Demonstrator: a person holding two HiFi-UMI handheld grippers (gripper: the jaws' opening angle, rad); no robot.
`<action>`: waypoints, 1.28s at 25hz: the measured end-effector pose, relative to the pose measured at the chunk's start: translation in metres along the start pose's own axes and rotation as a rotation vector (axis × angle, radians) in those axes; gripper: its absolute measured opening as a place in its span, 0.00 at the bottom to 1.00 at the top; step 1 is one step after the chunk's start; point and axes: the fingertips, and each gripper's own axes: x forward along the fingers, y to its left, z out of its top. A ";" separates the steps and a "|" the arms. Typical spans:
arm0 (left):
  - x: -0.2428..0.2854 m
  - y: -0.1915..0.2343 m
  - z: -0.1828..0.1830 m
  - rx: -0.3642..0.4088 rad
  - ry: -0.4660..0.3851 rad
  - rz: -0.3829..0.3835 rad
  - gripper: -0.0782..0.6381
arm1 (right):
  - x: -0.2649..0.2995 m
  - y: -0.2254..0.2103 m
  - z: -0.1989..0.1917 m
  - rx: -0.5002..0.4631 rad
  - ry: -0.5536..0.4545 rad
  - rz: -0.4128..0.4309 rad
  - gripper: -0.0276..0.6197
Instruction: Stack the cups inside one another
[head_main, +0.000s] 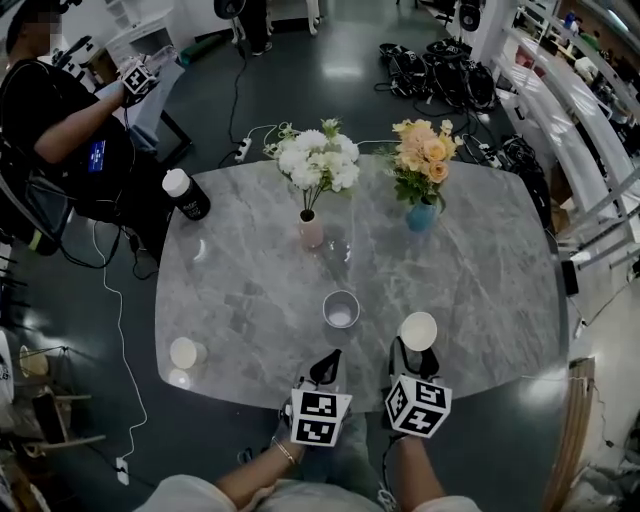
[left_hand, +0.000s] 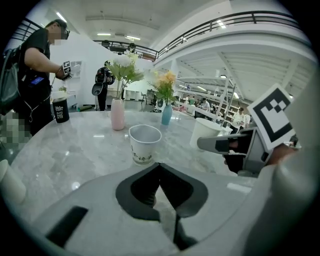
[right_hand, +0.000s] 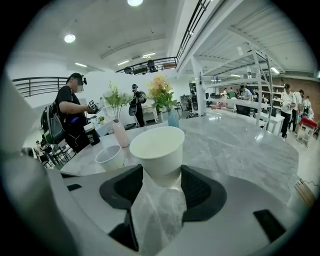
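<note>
Tabletop: a grey marble-patterned slab with rounded corners (head_main: 500, 270) is filling the middle of the head view.
Right tongs (right_hand: 159, 176): they are clamping the lower body of a plain white paper cup (right_hand: 157, 148), which is sitting mouth-up between them.
Held cup, place: it is showing at lower centre-right of the head view, right of the standing cup and apart from it.
Left tongs (left_hand: 159, 167): their tips are meeting with nothing between them, and they are pointing at the standing cup.
Standing cup: a white paper cup with dark print on its side (left_hand: 144, 143) is standing upright at the centre of the tabletop.
Third cup: a white paper cup (head_main: 185, 352) is sitting near the tabletop's lower-left edge.
Pink vase: a slim pink vase of white flowers (head_main: 311, 230) is standing above centre.
Blue vase: a blue vase of yellow-orange flowers (head_main: 420, 215) is standing right of it.
Bottle: a black bottle with a white cap (head_main: 187, 195) is standing at the tabletop's upper-left corner.
Person: a person in black clothing (head_main: 60, 120) is standing at upper left.
</note>
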 end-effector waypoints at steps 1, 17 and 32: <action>-0.001 0.001 0.001 -0.003 -0.004 0.000 0.10 | -0.001 0.003 0.002 -0.004 -0.003 0.003 0.39; -0.033 0.023 0.018 -0.035 -0.081 0.036 0.10 | -0.019 0.045 0.027 -0.049 -0.045 0.053 0.39; -0.062 0.063 0.026 -0.085 -0.145 0.103 0.10 | -0.013 0.103 0.047 -0.105 -0.075 0.140 0.39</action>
